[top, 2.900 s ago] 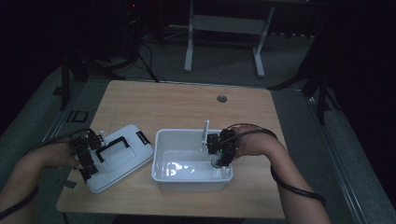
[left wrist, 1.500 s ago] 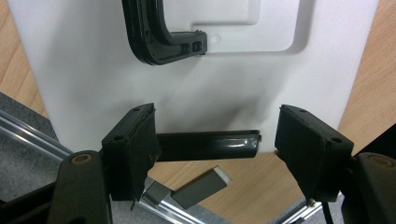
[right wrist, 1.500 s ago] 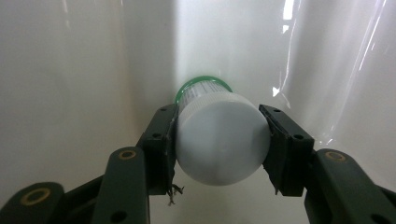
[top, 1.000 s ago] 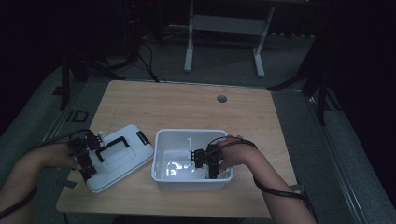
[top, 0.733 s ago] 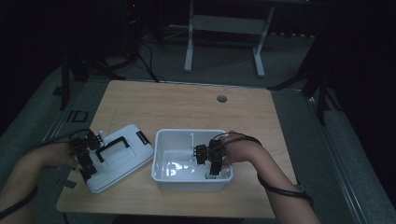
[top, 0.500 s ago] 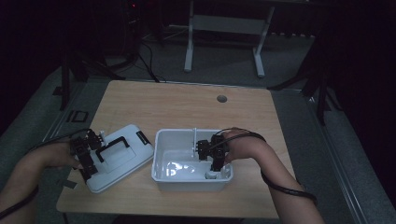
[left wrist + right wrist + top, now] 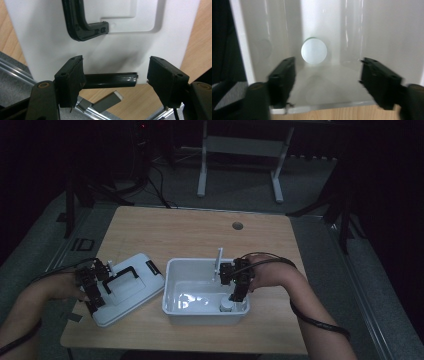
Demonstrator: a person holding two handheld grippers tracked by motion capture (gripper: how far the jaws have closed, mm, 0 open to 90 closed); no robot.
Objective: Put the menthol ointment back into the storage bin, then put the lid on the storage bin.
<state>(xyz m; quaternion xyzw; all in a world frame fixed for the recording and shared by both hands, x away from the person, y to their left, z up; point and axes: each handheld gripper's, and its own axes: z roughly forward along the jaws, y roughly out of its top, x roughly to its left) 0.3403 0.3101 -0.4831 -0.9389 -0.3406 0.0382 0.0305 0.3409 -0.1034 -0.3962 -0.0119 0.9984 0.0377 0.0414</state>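
The right gripper [image 7: 234,296] is standing with its jaws apart, having just been opening, above a small white-capped bottle [image 7: 226,305] that is sitting upright in the near right corner of the white bin [image 7: 172,287], nothing between the pads. The left gripper [image 7: 92,292] is resting open over the white lid [image 7: 131,292] beside the bin, gripping nothing. To finish this release well, I judge the right hand should be lifting straight up so neither of the 2 jaws clips the cap.

Dim room, grey floor [image 7: 240,195], metal stand [image 7: 240,150] behind.
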